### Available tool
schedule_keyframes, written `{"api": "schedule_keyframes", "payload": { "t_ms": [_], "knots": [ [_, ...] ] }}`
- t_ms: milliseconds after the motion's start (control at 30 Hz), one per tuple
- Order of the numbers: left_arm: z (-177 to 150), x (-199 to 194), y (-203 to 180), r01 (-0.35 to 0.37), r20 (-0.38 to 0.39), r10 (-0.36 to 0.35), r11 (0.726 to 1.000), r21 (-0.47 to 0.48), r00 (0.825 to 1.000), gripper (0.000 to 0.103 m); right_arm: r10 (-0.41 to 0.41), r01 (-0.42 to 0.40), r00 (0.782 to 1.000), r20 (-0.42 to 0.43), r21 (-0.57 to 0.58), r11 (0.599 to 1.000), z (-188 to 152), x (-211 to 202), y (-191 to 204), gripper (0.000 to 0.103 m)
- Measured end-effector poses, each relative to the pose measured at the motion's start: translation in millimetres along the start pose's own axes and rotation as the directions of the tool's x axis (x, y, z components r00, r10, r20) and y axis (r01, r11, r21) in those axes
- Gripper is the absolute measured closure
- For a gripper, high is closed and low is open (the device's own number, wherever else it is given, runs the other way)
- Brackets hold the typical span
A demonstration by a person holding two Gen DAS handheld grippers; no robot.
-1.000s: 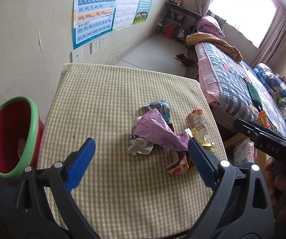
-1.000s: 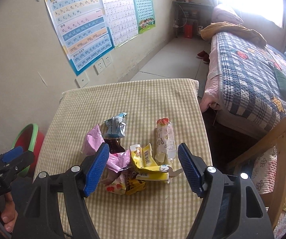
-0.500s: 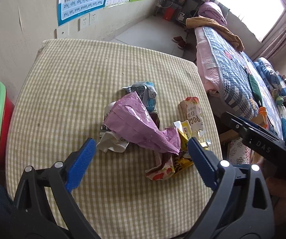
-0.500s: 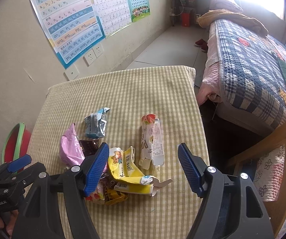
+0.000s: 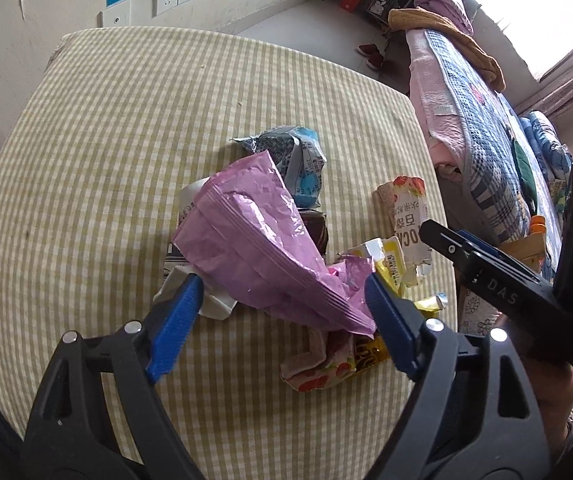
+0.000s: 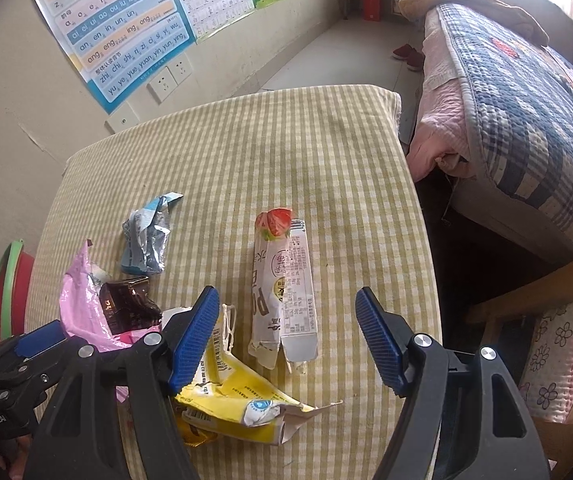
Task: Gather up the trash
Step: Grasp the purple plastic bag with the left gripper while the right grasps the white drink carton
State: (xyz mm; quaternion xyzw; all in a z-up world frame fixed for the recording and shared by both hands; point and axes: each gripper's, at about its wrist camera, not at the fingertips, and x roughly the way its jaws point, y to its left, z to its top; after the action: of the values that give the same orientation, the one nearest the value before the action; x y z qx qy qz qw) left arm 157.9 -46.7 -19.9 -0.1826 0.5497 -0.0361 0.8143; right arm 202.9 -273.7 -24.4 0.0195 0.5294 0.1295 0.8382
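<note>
A pile of trash lies on the checked table [image 5: 98, 128]. A crumpled pink bag [image 5: 254, 236] lies on top. My left gripper [image 5: 282, 300] is open, its jaws either side of the bag's near end. A blue-silver wrapper [image 5: 298, 160] lies behind it. My right gripper [image 6: 286, 324] is open just over the near end of a white strawberry carton [image 6: 282, 288]. A yellow carton [image 6: 238, 404] lies under its left finger. A brown wrapper [image 6: 130, 304] sits in the pink bag [image 6: 78, 296].
A red bin with a green rim [image 6: 6, 288] stands left of the table. A bed [image 6: 526, 100] runs along the right. A wooden chair with a flowered cushion [image 6: 554, 344] stands at the near right. Posters and sockets [image 6: 166, 76] are on the wall behind.
Both grippers have moved forward and down toward the trash. The left now straddles the pink bag; the right has shifted right, over the strawberry carton.
</note>
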Motion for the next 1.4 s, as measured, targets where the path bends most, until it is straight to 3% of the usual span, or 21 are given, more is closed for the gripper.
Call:
{"api": "schedule_keyframes", "payload": {
  "t_ms": [67,200,267,600,967,1400],
  "knots": [
    [2,1,-3,-0.009,0.013,0.009,1.000,0.011,1.000,0.026,0.002,-0.002,1.000,-0.009,0.001,1.000,1,6,-1,0.040],
    [6,1,-6,-0.028,0.028,0.027,0.999,0.030,0.999,0.048,0.016,-0.016,0.999,-0.040,0.013,1.000,2,18,-3,0.062],
    [7,1,-6,-0.016,0.018,0.015,0.999,0.031,1.000,0.052,0.022,-0.021,0.998,-0.050,0.020,1.000,1,23,-5,0.067],
    [2,-7,-10,0.009,0.026,-0.010,0.999,0.050,1.000,0.071,0.038,-0.039,0.999,0.014,0.032,0.999,-1,0,-8,0.076],
    [-2,-49,-5,0.027,0.104,-0.032,0.998,0.051,0.994,0.072,0.033,-0.036,0.992,0.121,0.029,0.999,2,-49,-2,0.076],
    [-12,-90,19,-0.023,0.180,0.017,0.999,0.029,0.983,0.072,0.049,-0.047,0.988,0.144,-0.019,0.999,-17,-77,34,0.076]
  ]
}}
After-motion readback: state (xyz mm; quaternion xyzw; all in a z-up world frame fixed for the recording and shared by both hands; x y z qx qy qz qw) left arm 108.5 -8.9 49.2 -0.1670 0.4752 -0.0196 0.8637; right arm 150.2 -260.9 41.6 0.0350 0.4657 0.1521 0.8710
